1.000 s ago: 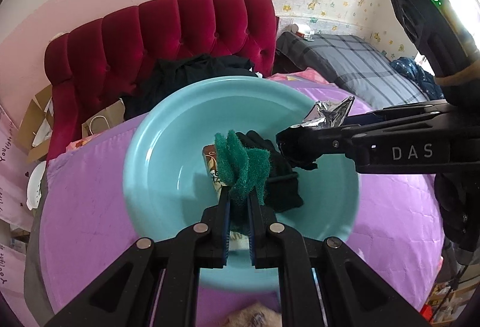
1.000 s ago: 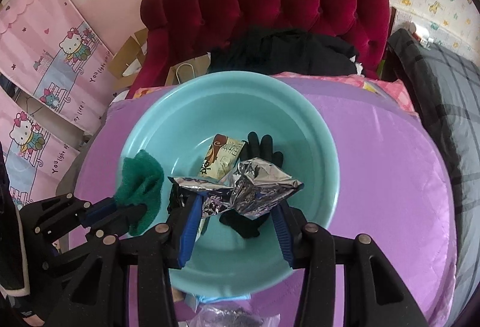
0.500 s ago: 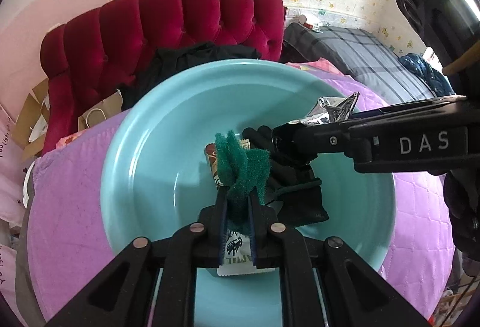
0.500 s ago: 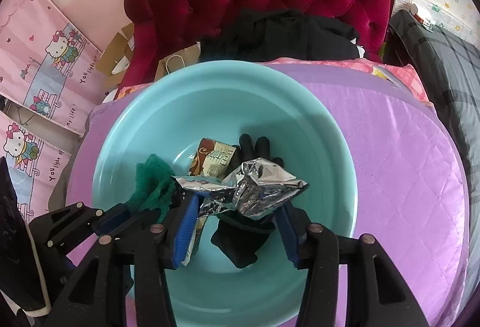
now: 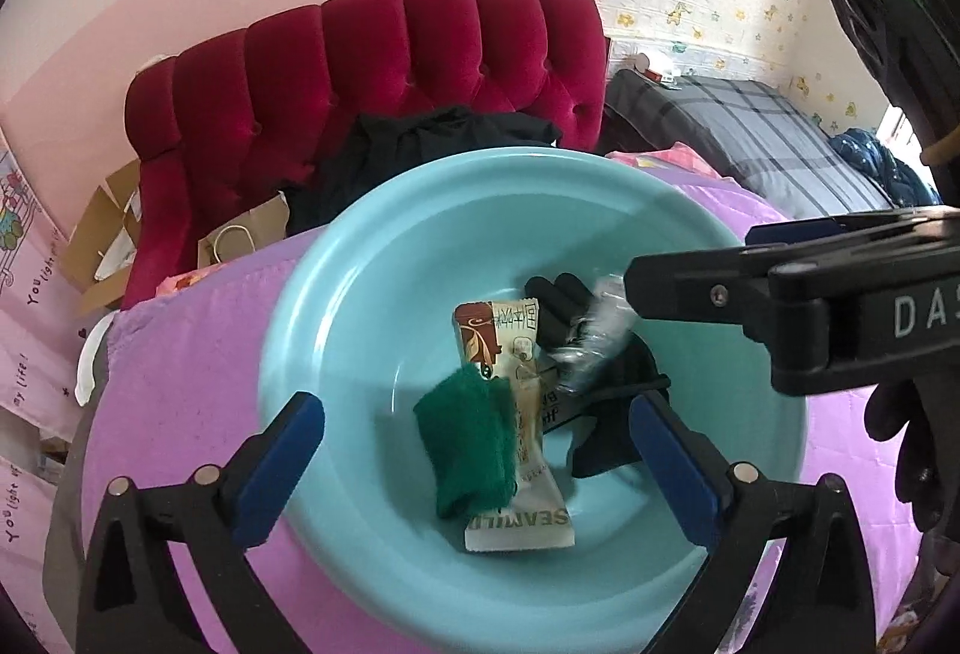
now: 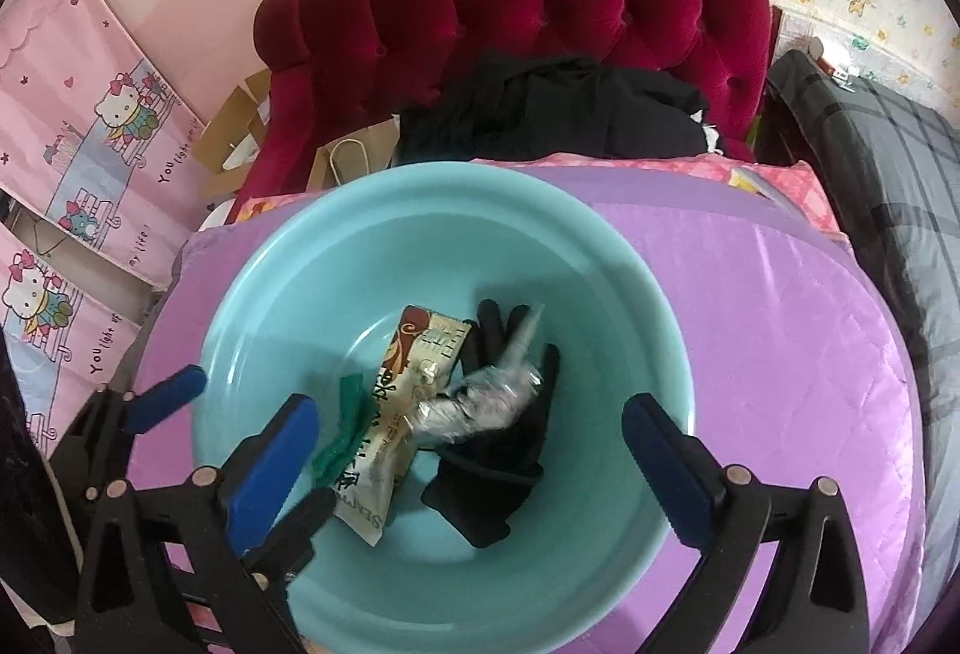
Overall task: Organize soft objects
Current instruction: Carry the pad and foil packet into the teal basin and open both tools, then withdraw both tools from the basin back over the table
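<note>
Progress is far along: green cloth (image 5: 471, 444), foil wrapper (image 6: 480, 405), black glove (image 6: 498, 480) and snack packet (image 5: 516, 414) are gathered in the teal basin (image 5: 336, 330); left tool (image 5: 477, 453) and right tool (image 6: 471, 465) are opening, nothing gripped.

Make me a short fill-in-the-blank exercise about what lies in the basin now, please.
1. All the items lie inside a round ____ basin.
2. The green scouring pad rests partly on the ____.
3. The crumpled foil wrapper lies on top of the black ____.

Missing words: turquoise; snack packet; glove
</note>
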The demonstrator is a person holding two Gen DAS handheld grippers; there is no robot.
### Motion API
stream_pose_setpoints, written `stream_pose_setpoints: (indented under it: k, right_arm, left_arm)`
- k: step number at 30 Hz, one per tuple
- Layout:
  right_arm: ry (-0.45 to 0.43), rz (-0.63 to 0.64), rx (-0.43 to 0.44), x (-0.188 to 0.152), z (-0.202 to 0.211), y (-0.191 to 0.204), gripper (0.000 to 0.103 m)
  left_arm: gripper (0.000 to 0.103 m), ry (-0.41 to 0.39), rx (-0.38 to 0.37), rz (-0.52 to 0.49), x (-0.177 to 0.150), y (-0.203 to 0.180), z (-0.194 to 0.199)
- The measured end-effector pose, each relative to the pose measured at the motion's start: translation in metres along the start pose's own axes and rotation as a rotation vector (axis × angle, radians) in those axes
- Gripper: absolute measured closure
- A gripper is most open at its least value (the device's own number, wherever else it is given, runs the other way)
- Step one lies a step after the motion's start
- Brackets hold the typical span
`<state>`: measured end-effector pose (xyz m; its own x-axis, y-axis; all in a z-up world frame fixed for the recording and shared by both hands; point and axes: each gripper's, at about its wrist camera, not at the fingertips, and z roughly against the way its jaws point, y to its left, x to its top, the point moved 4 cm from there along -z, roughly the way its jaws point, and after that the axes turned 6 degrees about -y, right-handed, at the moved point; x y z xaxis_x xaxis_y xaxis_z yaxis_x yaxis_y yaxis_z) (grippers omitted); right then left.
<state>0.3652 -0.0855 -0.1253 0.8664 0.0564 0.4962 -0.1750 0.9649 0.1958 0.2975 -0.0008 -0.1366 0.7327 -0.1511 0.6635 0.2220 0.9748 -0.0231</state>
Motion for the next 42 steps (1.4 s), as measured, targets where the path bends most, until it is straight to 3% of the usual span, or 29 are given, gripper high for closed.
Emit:
stream_pose_setpoints:
  k: [15, 32, 42]
  right_arm:
    - [-0.017, 0.028, -0.04, -0.03, 0.042, 0.009, 0.0]
    - [-0.042, 0.078, -0.055, -0.105, 0.107, 0.02, 0.0]
    - [-0.035, 0.096, -0.06, -0.151, 0.125, 0.025, 0.0]
  left_arm:
    - [0.0, -0.006, 0.036, 0.016, -0.025, -0.004, 0.052]
    - [0.0, -0.025, 0.046, 0.029, -0.085, -0.016, 0.127]
    - [0.0, -0.032, 0.046, 0.037, -0.121, -0.02, 0.155]
